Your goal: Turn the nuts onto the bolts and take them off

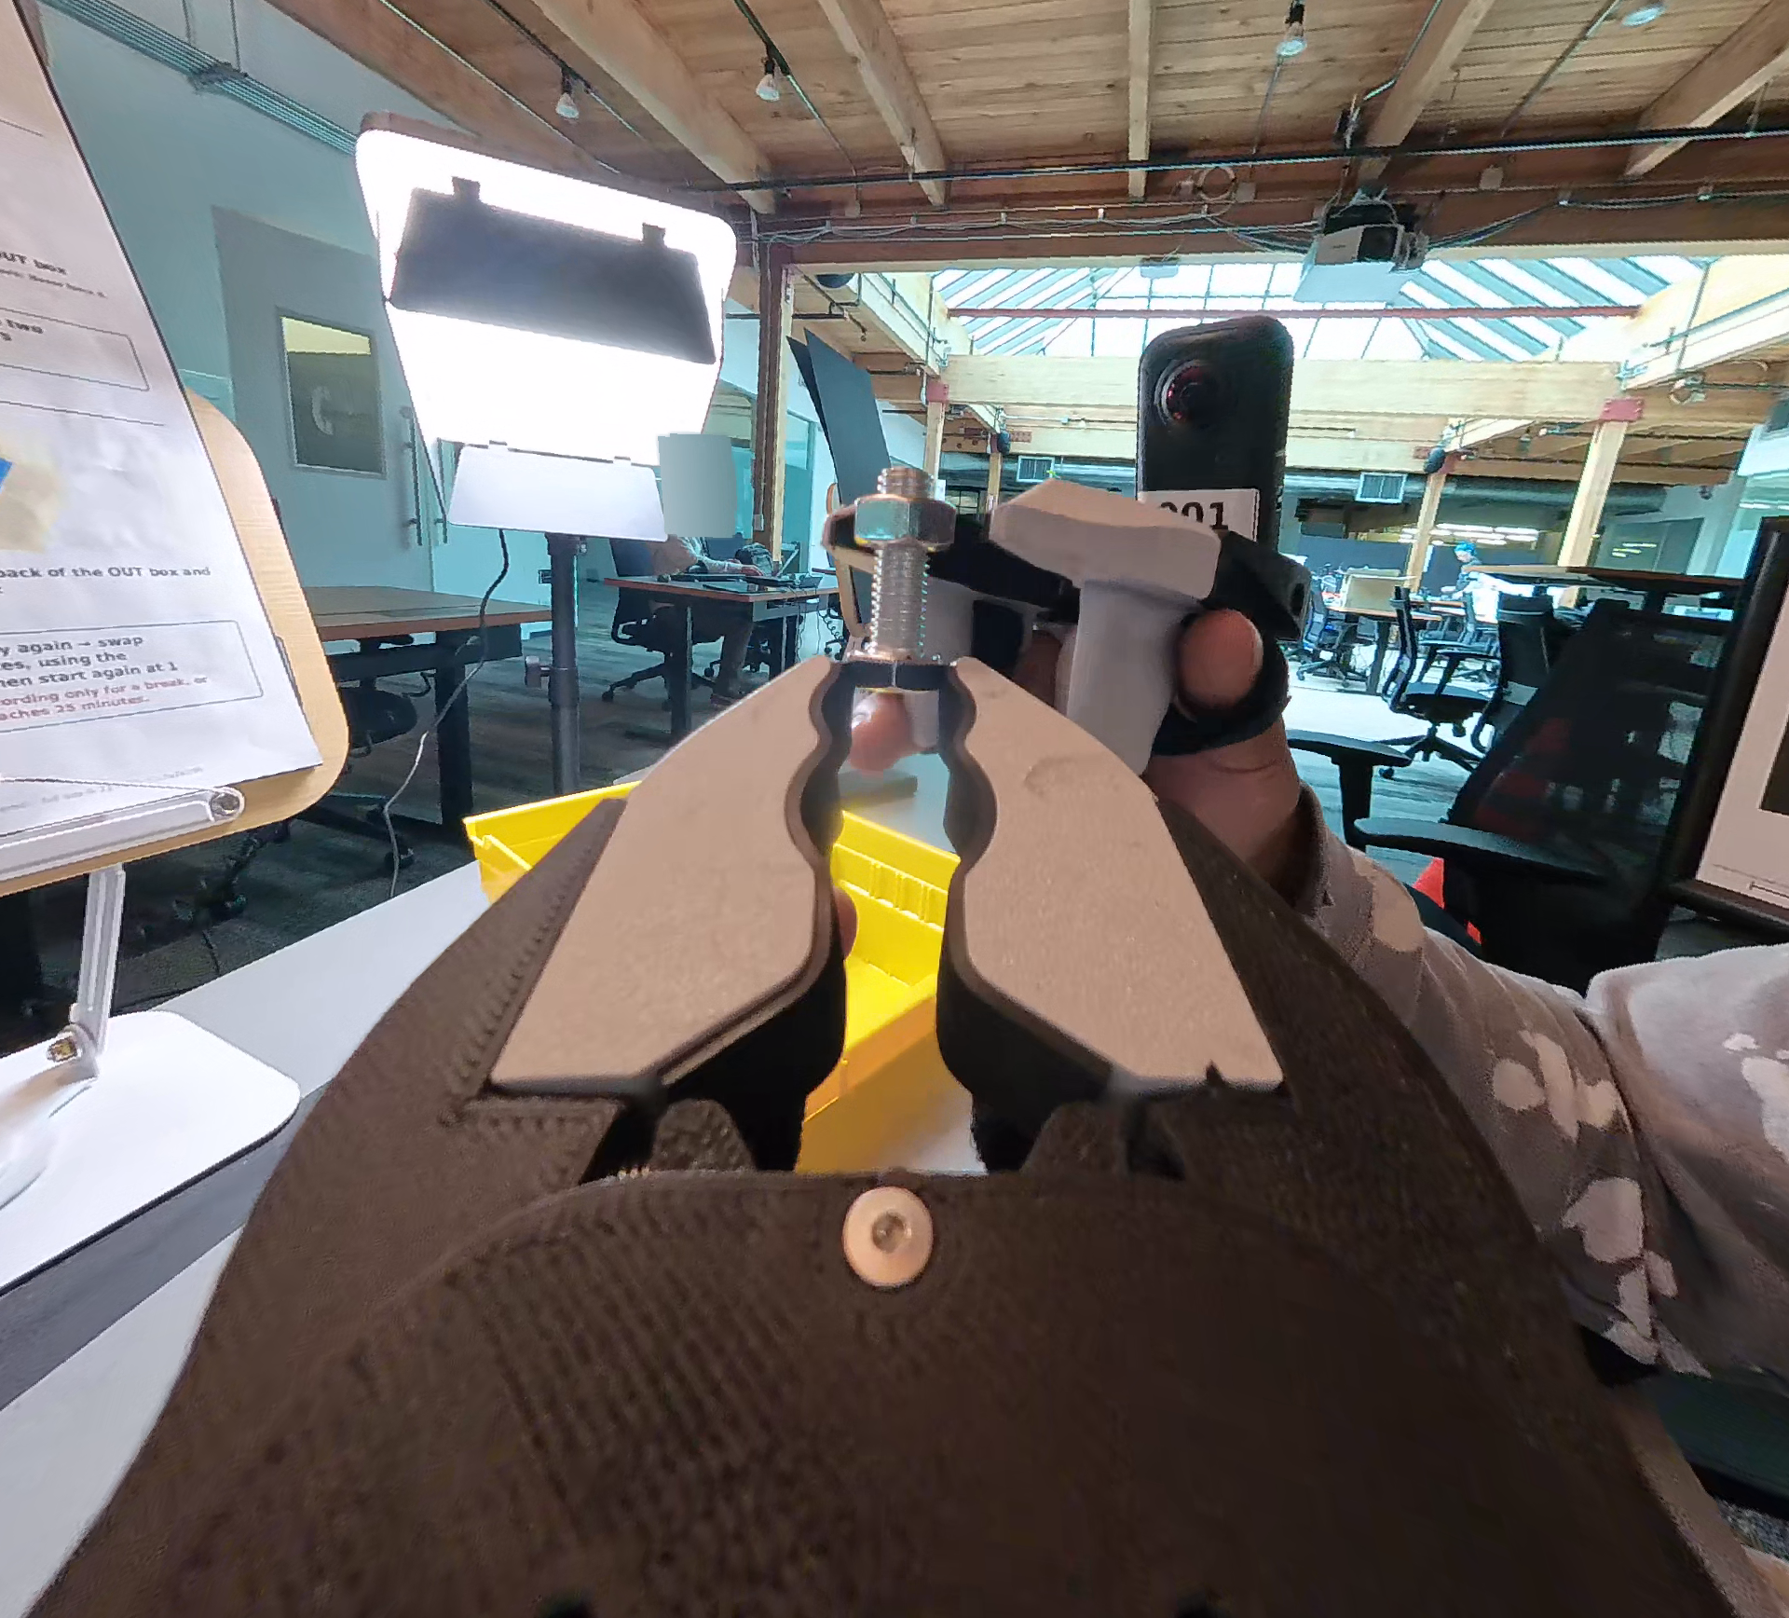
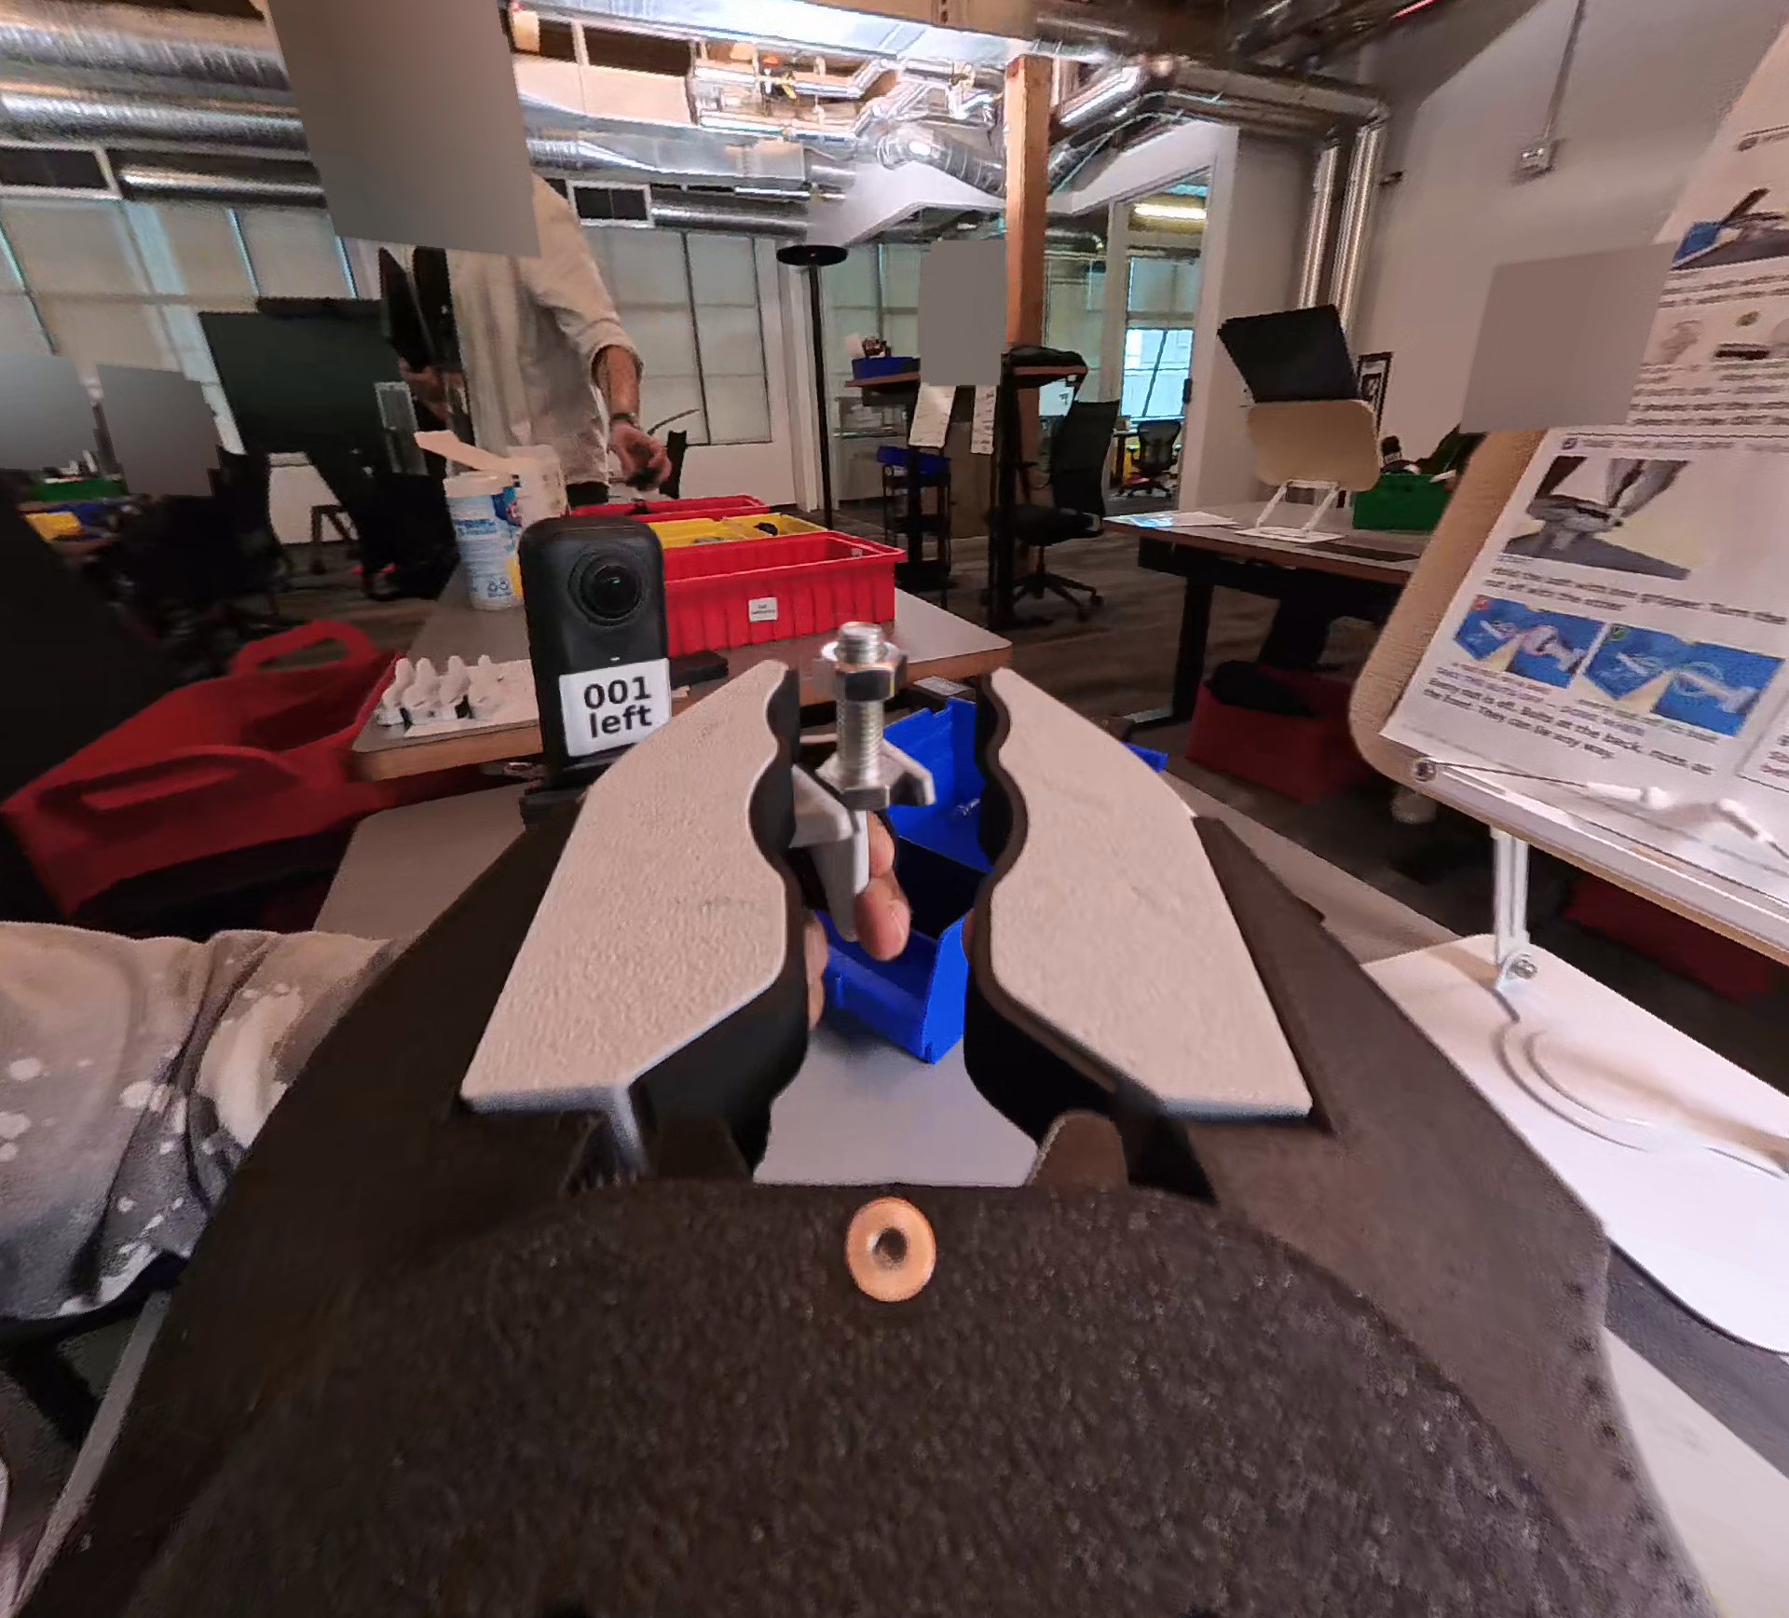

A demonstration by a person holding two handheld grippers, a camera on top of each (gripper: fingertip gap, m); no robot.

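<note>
A silver bolt (image 1: pixel 889 603) stands upright with a hex nut (image 1: pixel 895 518) threaded near its top. My left gripper (image 1: pixel 891 673) is shut on the bolt's head from below. In the right wrist view the bolt (image 2: pixel 858 734) and nut (image 2: pixel 860 681) sit between the tips of my right gripper (image 2: pixel 886 688), which is open; its jaws stand on either side of the nut with a gap on the right. The left gripper (image 2: pixel 871 795) shows there holding the bolt head. A grey finger (image 1: pixel 1104 564) of the right gripper shows in the left wrist view.
A yellow bin (image 1: pixel 891 903) lies under the left gripper and a blue bin (image 2: pixel 929 952) under the right one. Instruction sheets on stands are at the left (image 1: pixel 145 506) and right (image 2: pixel 1597 652). Red bins (image 2: pixel 774 579) sit on a table behind, with a person (image 2: pixel 542 371) standing there. My two grippers' fingertips are within a few centimetres of each other.
</note>
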